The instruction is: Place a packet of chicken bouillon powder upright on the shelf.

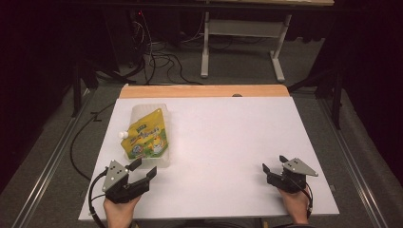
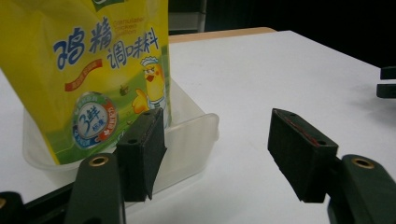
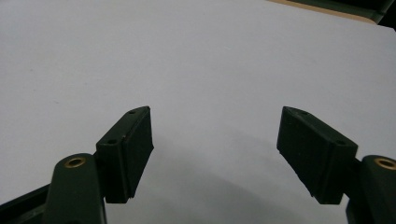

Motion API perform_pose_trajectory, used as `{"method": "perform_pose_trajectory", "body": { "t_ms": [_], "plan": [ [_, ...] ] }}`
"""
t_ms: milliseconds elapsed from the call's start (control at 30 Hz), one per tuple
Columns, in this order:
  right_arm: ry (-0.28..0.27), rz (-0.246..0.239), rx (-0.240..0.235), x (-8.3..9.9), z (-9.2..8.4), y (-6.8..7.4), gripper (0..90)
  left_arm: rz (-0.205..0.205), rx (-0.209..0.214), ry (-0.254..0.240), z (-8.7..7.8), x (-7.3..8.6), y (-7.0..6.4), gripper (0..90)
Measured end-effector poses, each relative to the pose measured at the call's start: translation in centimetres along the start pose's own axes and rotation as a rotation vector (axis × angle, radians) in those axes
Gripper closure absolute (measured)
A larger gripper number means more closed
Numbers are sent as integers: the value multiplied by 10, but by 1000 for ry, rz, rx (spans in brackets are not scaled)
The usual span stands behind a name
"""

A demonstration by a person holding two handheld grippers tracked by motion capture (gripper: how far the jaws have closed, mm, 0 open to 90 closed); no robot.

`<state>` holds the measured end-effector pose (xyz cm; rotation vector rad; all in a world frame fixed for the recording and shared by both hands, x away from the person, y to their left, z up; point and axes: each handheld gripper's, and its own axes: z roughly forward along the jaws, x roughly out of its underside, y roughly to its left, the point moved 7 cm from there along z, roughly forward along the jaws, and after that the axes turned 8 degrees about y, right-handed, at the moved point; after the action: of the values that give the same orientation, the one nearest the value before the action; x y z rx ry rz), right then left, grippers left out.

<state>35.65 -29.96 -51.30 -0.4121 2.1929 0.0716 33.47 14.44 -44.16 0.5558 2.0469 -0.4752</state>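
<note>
Left tool [image 1: 143, 169] wide, near clear tub [image 2: 196, 135], yellow pouch [image 2: 93, 70] top cut off, right tool [image 1: 274, 163] wide.

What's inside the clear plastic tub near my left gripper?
A yellow seasoning pouch with a white cap lies in the clear tub. The pouch covers the tub's floor, so anything beneath it cannot be seen.

obstacle: clear plastic tub [image 1: 151, 161] holding an upright yellow pouch [image 1: 147, 135], left side of table [image 1: 228, 142] | just beside: left gripper [image 1: 142, 170] (jaws apart) | free: bare centre and right, ahead of right gripper [image 1: 274, 164]
</note>
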Motion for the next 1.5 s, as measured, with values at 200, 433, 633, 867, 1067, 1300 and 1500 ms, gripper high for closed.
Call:
{"method": "perform_pose_trajectory", "body": {
  "t_ms": [200,433,633,867,1067,1300,1500],
  "plan": [
    [0,0,0,0,0,0,271,11,17,6,6,-1,-5,378],
    [0,-1,1,0,0,0,271,23,37,11,12,-3,-12,378],
    [-2,-2,-1,0,0,0,271,36,59,19,19,-5,-19,378],
    [-3,0,-1,0,0,0,271,43,79,25,25,-8,-24,381],
    [-3,3,-2,0,0,0,271,40,112,28,32,-11,-30,382],
    [-5,4,-1,0,0,0,271,54,134,42,42,-13,-37,381],
    [-5,3,-2,0,0,0,271,61,146,49,49,-14,-42,382]
  ]
}}
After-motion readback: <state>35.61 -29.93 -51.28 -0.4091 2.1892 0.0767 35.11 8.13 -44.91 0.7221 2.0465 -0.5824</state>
